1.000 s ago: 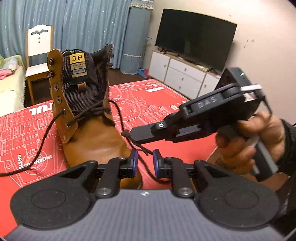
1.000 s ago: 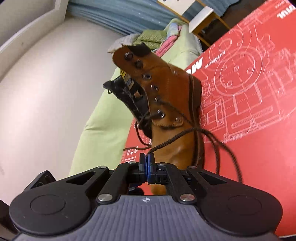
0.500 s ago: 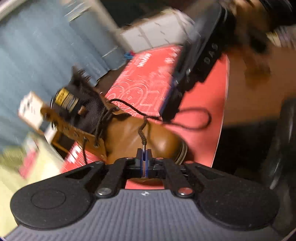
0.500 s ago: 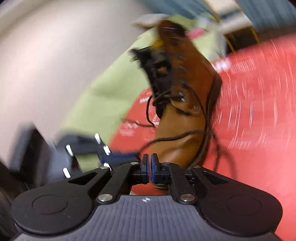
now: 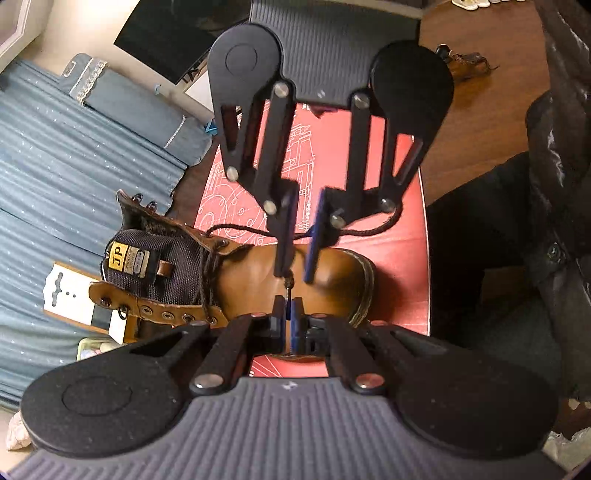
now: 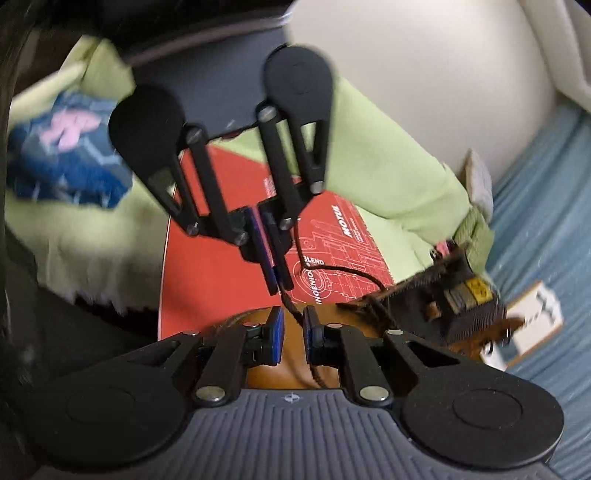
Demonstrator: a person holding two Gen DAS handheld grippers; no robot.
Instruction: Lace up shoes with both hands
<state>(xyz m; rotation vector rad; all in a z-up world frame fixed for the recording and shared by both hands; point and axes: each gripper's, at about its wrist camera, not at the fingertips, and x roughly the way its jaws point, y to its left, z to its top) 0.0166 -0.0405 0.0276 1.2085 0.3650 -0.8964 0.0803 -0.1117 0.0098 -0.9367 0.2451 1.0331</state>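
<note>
One boot point(image 5: 258, 273) lies on its side on red mat point(image 5: 399, 280), near mat's front edge. Left claw point(image 5: 287, 319) pinches lace point(image 5: 288, 284) tip; right claw point(image 5: 297, 236) spread above toe, lace running between its fingers. Judgement: right should close just behind tip before left lets go, keep lace taut, aim for next free eyelet. Room: blue curtain point(image 5: 74, 184), TV point(image 5: 173, 33), wood floor.
</note>
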